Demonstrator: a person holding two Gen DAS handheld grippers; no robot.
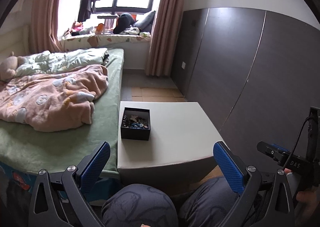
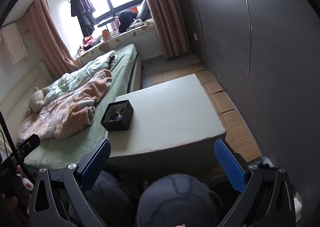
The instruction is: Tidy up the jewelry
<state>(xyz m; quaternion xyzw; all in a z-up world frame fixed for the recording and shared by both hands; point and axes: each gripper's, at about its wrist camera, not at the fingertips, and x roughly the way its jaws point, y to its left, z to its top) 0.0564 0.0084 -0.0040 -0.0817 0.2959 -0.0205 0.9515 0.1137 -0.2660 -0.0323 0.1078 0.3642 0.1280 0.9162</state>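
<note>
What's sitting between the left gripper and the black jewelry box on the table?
Nothing: in the left wrist view only bare white table top lies between the open left gripper and the black jewelry box.

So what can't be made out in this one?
- Jewelry pieces in the box: too small in both views; a wall hides part in the right wrist view.
- Right gripper: cut off by the edge in the left wrist view.
- Floor under the table: hidden by the table and knees.
</note>
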